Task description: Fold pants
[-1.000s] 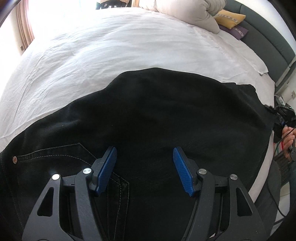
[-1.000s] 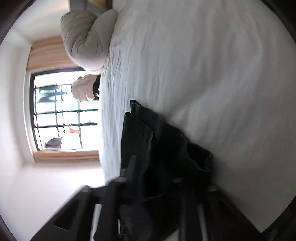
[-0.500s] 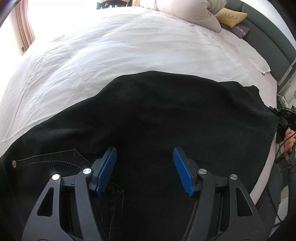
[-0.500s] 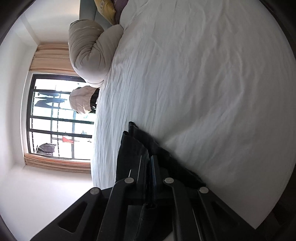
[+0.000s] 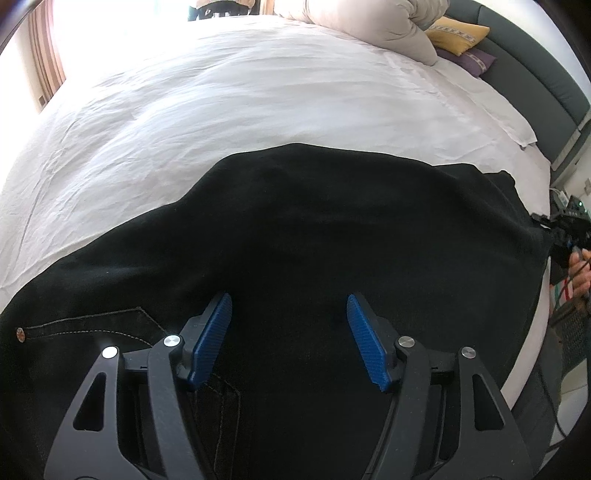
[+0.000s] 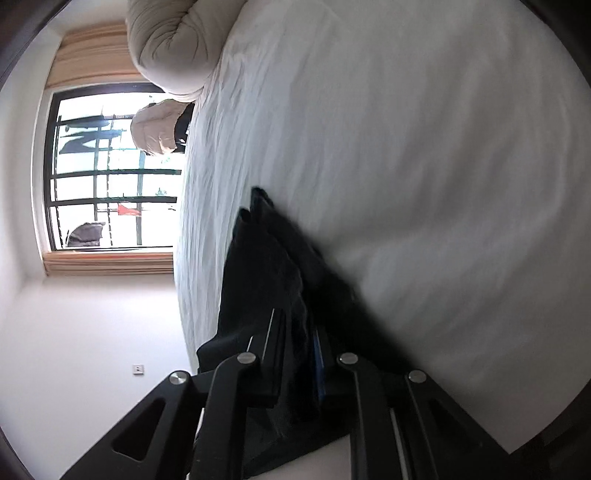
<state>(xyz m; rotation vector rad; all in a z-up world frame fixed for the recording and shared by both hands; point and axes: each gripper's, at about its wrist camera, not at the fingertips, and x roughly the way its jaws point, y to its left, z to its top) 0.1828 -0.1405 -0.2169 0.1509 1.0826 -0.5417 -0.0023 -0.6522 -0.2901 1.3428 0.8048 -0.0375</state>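
Black pants (image 5: 314,236) lie spread across the near side of a white bed (image 5: 258,92), a back pocket with a copper rivet at the left. My left gripper (image 5: 288,332) hovers open over the pants, blue pads apart, holding nothing. My right gripper (image 6: 299,354) is shut on the pants' leg end (image 6: 266,266), held on edge beside the bed; it also shows at the far right of the left wrist view (image 5: 565,240), pinching the fabric's corner.
A rolled beige duvet (image 5: 369,26), a yellow cushion (image 5: 458,33) and a purple one lie at the bed's head by a dark headboard (image 5: 535,74). A window (image 6: 110,177) is beyond the bed. Cables hang at the bed's right edge.
The pants' leg end has been drawn further right and flatter across the bed. The left gripper has stayed open over the pants. The right gripper's view has swung, still clamped on the fabric.
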